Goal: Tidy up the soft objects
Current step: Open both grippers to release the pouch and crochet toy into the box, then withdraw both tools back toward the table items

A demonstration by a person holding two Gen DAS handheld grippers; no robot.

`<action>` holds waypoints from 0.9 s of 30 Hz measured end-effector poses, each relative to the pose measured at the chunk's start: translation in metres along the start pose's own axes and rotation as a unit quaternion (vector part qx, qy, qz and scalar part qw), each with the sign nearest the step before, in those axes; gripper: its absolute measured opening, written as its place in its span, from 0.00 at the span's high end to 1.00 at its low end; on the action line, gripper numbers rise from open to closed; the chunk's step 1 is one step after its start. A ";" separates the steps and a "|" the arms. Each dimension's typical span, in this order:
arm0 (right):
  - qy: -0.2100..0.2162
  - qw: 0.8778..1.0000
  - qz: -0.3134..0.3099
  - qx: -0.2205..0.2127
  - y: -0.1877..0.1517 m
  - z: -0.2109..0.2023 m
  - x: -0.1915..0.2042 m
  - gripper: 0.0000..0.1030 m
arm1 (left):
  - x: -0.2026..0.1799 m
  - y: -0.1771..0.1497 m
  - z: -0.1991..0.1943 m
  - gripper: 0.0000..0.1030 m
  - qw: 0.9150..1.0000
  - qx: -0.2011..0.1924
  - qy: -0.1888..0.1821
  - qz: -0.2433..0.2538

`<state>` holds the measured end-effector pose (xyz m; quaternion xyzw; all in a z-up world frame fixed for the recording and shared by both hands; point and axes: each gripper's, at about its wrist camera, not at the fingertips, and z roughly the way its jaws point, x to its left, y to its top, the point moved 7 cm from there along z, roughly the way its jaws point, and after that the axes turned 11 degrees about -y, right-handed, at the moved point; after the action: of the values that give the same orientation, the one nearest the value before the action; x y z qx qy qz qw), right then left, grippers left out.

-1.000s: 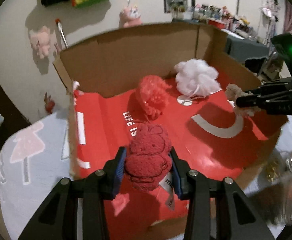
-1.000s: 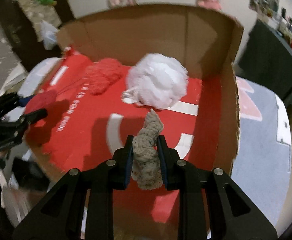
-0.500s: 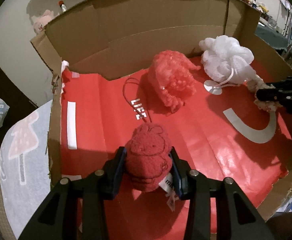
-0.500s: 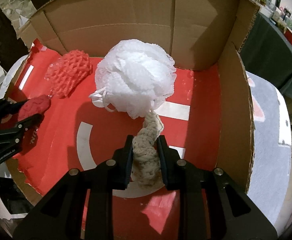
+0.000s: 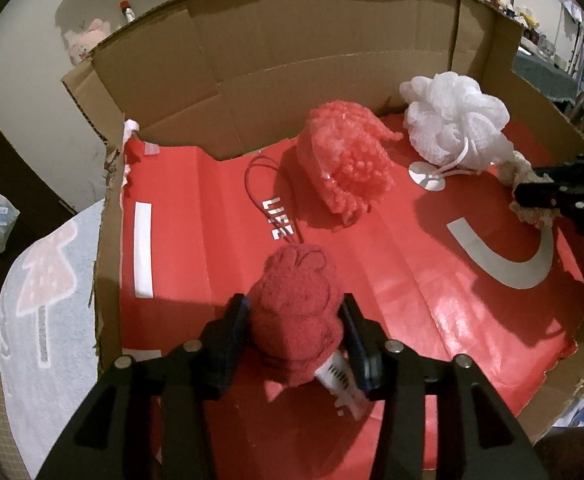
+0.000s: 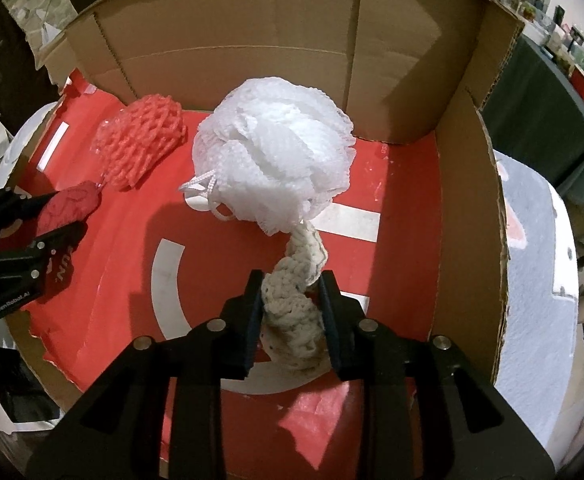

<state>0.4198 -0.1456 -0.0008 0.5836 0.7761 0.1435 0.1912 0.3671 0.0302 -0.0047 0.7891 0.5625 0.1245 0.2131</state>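
The left gripper point(image 5: 295, 320) pinches a red plush toy point(image 5: 297, 312) low over the red floor of the cardboard box point(image 5: 276, 64), with bare floor on its left up to the side wall. The right gripper point(image 6: 292, 300) squeezes a cream knitted piece point(image 6: 293, 308) whose tip touches the white bath pouf point(image 6: 276, 152). A coral mesh pouf point(image 5: 343, 160) sits by the back wall.

A lived-in home room: a pink plush toy point(image 5: 86, 42) sits against the pale wall, a mushroom-print rug point(image 5: 40, 300) covers the floor, and a cluttered shelf point(image 6: 563, 40) of knick-knacks lines one side.
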 end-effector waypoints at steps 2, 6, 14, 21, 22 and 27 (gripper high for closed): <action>0.004 1.000 0.001 0.000 0.000 -0.001 0.000 0.74 | 0.000 0.001 -0.004 0.46 1.000 -0.007 -0.006 0.000; 0.013 1.000 -0.001 -0.005 0.000 -0.005 0.000 0.60 | -0.005 0.003 -0.010 0.38 1.000 -0.022 -0.015 0.003; 0.005 0.998 -0.026 -0.050 -0.004 -0.039 0.016 0.36 | -0.018 0.004 -0.043 0.25 0.997 -0.077 -0.021 0.007; 0.006 0.995 -0.013 -0.101 -0.014 -0.095 0.010 0.29 | -0.039 0.000 -0.102 0.10 0.987 -0.158 -0.026 0.023; 0.006 0.993 -0.010 -0.115 -0.017 -0.108 0.009 0.27 | -0.042 -0.003 -0.111 0.08 0.985 -0.167 -0.029 0.021; 0.014 0.986 -0.004 -0.164 -0.037 -0.160 0.010 0.22 | -0.060 -0.016 -0.152 0.02 0.976 -0.218 -0.022 0.019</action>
<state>0.3116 -0.1461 0.1233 0.5396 0.7468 0.2761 0.2737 0.2673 0.0082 0.1242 0.7365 0.5023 0.2309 0.3897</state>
